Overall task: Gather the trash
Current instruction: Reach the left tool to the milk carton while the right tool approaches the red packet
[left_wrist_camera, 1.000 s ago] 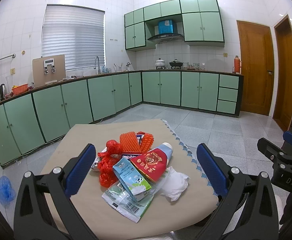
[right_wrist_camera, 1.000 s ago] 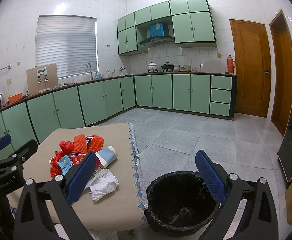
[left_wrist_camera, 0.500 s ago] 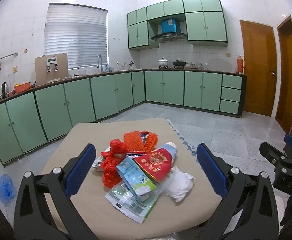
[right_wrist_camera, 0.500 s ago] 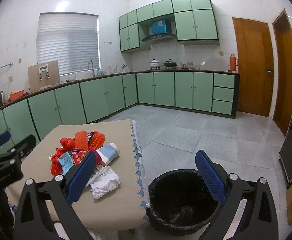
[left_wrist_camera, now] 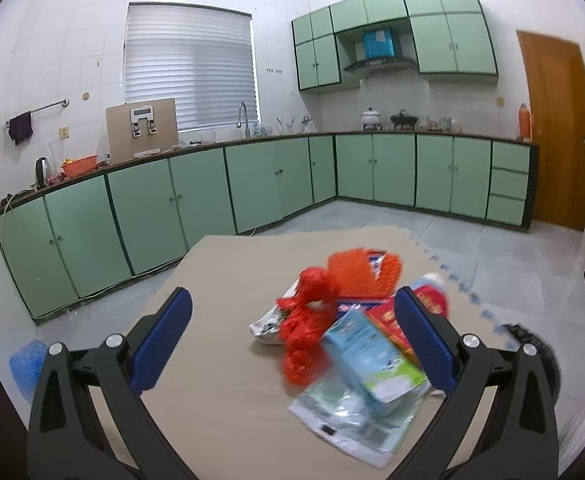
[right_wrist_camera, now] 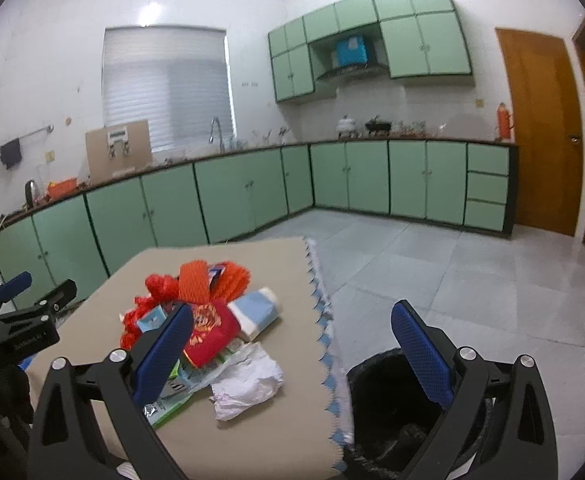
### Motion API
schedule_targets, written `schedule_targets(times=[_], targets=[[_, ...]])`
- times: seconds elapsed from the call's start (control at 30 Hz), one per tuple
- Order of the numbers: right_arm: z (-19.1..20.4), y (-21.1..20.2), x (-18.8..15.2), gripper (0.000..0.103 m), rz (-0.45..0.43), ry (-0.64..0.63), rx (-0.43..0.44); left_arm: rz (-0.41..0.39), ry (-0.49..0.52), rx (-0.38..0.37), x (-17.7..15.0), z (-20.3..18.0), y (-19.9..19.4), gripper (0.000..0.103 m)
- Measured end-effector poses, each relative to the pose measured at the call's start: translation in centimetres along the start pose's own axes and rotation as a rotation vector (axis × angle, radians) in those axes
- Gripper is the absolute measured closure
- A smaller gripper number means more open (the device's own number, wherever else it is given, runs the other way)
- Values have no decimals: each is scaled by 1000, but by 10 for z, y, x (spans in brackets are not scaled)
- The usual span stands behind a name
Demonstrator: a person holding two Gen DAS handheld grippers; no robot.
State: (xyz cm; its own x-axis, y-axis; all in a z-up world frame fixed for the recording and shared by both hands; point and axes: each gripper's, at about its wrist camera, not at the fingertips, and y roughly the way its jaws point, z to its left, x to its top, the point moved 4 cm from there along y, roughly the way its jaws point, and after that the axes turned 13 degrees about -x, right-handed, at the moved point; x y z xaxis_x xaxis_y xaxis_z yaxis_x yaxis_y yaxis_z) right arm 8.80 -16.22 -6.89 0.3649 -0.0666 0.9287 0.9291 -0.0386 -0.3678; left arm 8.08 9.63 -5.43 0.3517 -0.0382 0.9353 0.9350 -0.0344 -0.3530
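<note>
A trash pile lies on a beige-clothed table (left_wrist_camera: 220, 280): a red plastic bag (left_wrist_camera: 304, 320), orange foam netting (left_wrist_camera: 356, 272), a blue-green carton (left_wrist_camera: 372, 360), a red packet (right_wrist_camera: 208, 332), a clear wrapper (left_wrist_camera: 344, 416) and a crumpled white tissue (right_wrist_camera: 248, 380). My left gripper (left_wrist_camera: 292, 340) is open and empty, above the table's near left part, left of the pile. My right gripper (right_wrist_camera: 290, 350) is open and empty, above the tissue and the table's right edge. A black-lined trash bin (right_wrist_camera: 392, 412) stands on the floor right of the table.
Green kitchen cabinets (left_wrist_camera: 212, 196) line the back and left walls. A tiled floor (right_wrist_camera: 432, 272) spreads to the right, with wooden doors (right_wrist_camera: 540, 128) beyond. A blue bag (left_wrist_camera: 26, 364) lies on the floor at the left. The left gripper shows in the right wrist view (right_wrist_camera: 24, 320).
Both views have shifted: the left gripper swung left so the pile sits toward its right finger. The right gripper moved left toward the table, with the tissue now between its fingers.
</note>
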Motion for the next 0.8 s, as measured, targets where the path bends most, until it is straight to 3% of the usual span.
schedule_targets(times=[0.27,0.43,0.8], targets=[[31,46,-11,6,70,-46,39,74,-29,-14,-25,18,34,5],[47,70,-18,12,113,-70,53,104,-77,-46,-33,27,51,5],[29,83,-27,14,135,-55,-32,182,-82,-163,-55,-22,68,7]])
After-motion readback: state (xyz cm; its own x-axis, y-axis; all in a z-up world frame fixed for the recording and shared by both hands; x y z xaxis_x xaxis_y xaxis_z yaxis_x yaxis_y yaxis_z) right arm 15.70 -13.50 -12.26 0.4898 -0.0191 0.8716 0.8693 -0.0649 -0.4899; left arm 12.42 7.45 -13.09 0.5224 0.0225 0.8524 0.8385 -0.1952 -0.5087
